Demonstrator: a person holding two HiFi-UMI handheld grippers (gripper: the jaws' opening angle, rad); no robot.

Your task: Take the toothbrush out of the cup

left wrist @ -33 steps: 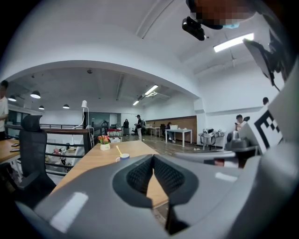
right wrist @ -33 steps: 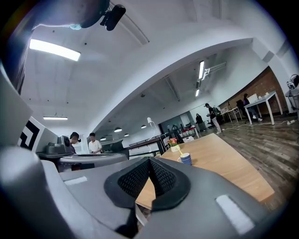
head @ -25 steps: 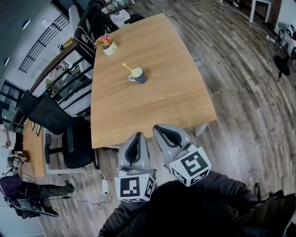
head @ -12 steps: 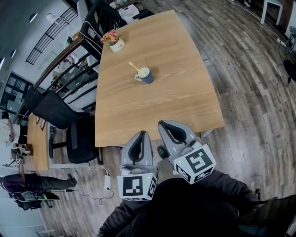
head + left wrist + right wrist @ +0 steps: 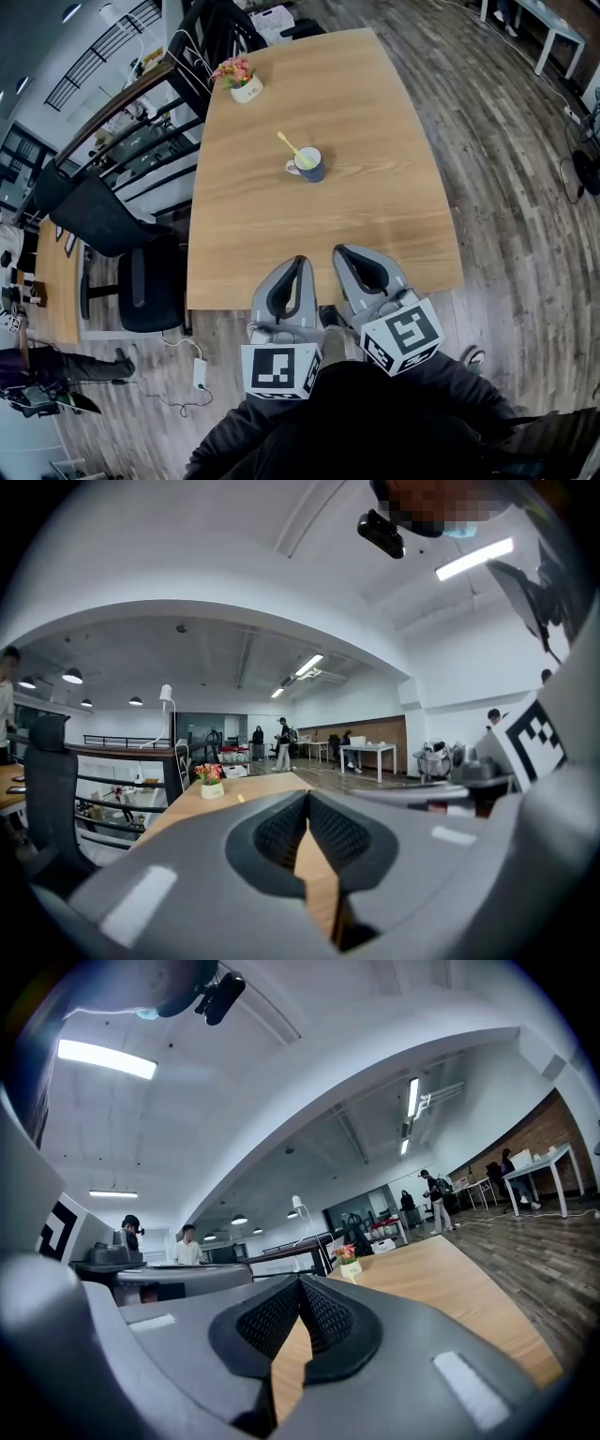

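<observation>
A dark blue cup (image 5: pixel 308 165) stands near the middle of the long wooden table (image 5: pixel 375 216). A yellow toothbrush (image 5: pixel 289 145) leans out of the cup toward the far left. My left gripper (image 5: pixel 299 262) and right gripper (image 5: pixel 343 252) are side by side at the table's near edge, well short of the cup. Both point along the table. The left gripper (image 5: pixel 307 797) is shut with nothing in it, and so is the right gripper (image 5: pixel 300 1282). In both gripper views the jaws hide the cup.
A small white pot of flowers (image 5: pixel 246 82) sits at the table's far left corner and shows as flowers (image 5: pixel 210 778) and flowers (image 5: pixel 348 1257). A black office chair (image 5: pixel 141 277) and a railing (image 5: pixel 141 141) stand left of the table. Wooden floor lies to the right.
Both grippers have moved forward together, from over the floor to the table's near edge. The cup and toothbrush have not moved on the table.
</observation>
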